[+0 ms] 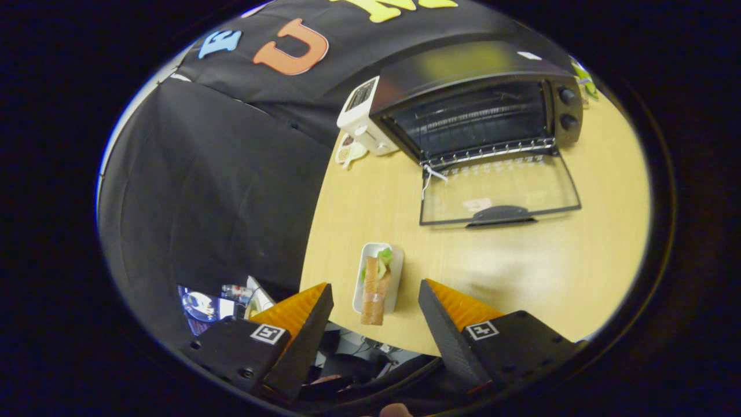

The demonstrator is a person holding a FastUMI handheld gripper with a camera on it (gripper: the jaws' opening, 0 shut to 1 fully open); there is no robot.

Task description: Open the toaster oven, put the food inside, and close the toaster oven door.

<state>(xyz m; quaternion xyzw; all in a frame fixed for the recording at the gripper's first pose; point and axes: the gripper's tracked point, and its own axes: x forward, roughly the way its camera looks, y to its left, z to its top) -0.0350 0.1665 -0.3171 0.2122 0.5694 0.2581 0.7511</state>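
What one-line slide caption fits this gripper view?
Open gripper above a sandwich on its dish; beyond, the toaster oven stands with door down.

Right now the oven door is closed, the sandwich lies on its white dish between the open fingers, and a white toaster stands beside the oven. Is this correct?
Not quite. The gripper view shows the oven door open, folded down flat onto the table. The rest holds: the sandwich lies on its white dish between the fingers of the open gripper, and a white toaster stands beside the oven.

clutter (223, 301) beyond the table (521, 272) edge too small to identify, white toaster (362, 116) partly hidden behind toaster oven (480, 104)
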